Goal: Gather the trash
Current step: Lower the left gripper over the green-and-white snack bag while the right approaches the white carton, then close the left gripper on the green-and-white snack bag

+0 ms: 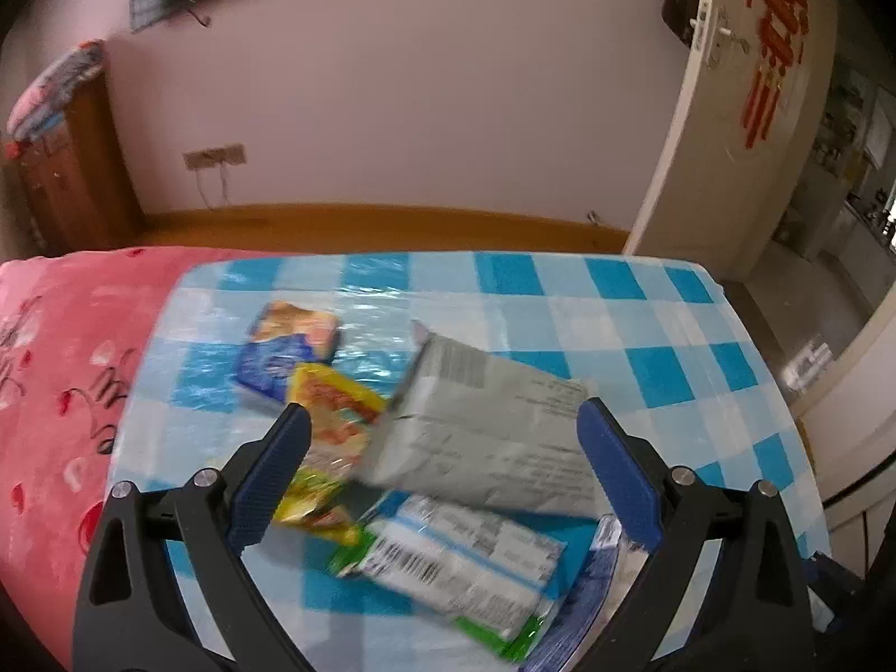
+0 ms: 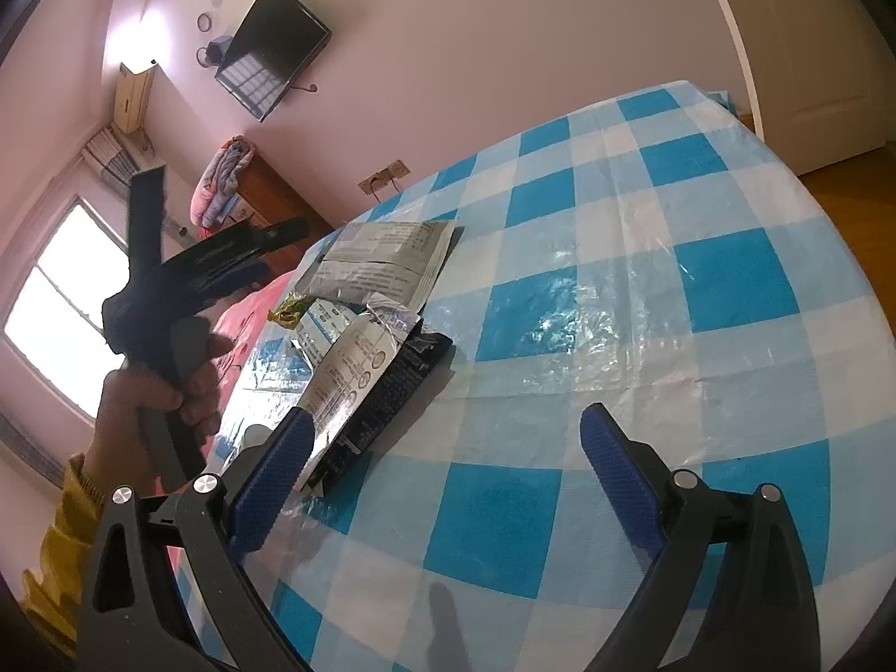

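The left claw [image 1: 442, 470] hangs over the wrapper pile on the checked tablecloth [image 1: 661, 336], jaws spread wide and empty. The grey packet [image 1: 493, 431] lies straight ahead at twelve o'clock, between the fingertips, its long axis running from ten to four o'clock; it looks flat, crinkled and printed. The right claw [image 2: 445, 470], also wide apart and holding nothing, has the pile off at eleven o'clock. The left seems nearer, so it likely grabs first.
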